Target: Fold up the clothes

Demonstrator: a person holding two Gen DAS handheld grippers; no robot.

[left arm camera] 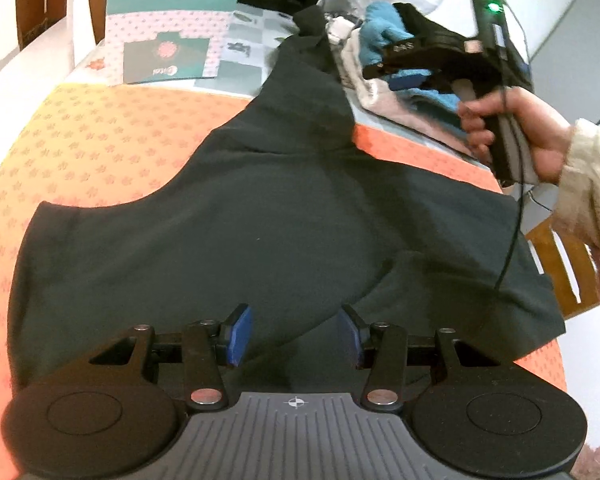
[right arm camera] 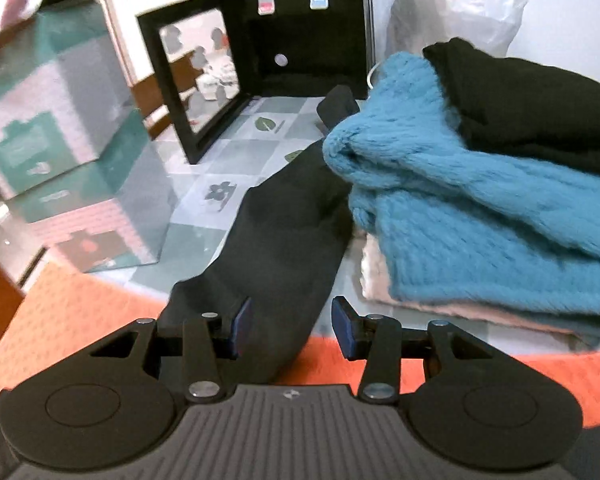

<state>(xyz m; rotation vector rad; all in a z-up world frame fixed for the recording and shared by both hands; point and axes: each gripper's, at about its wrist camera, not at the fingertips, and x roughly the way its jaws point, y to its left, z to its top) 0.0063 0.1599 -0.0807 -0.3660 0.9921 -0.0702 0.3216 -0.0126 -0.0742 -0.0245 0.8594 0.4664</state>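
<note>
Holding both grippers over a dark garment [left arm camera: 260, 208] spread across the orange patterned tablecloth [left arm camera: 80, 140], we kept each tool's jaws released and gripping nothing. Our left gripper [left arm camera: 296, 336] hovered above the near edge of the cloth, its blue pads [left arm camera: 240, 334] apart. Our right gripper [right arm camera: 290, 330], held in our right hand [left arm camera: 512, 136], pointed along the garment's long sleeve [right arm camera: 276, 232], which ran toward a black open-fronted box [right arm camera: 260, 64]. Just beside the sleeve sat a stack of folded clothes: a blue knit sweater [right arm camera: 480, 216] with a black garment [right arm camera: 540, 116] on top. Teal and pink cartons [left arm camera: 172, 20] stood near the far table edge.
</note>
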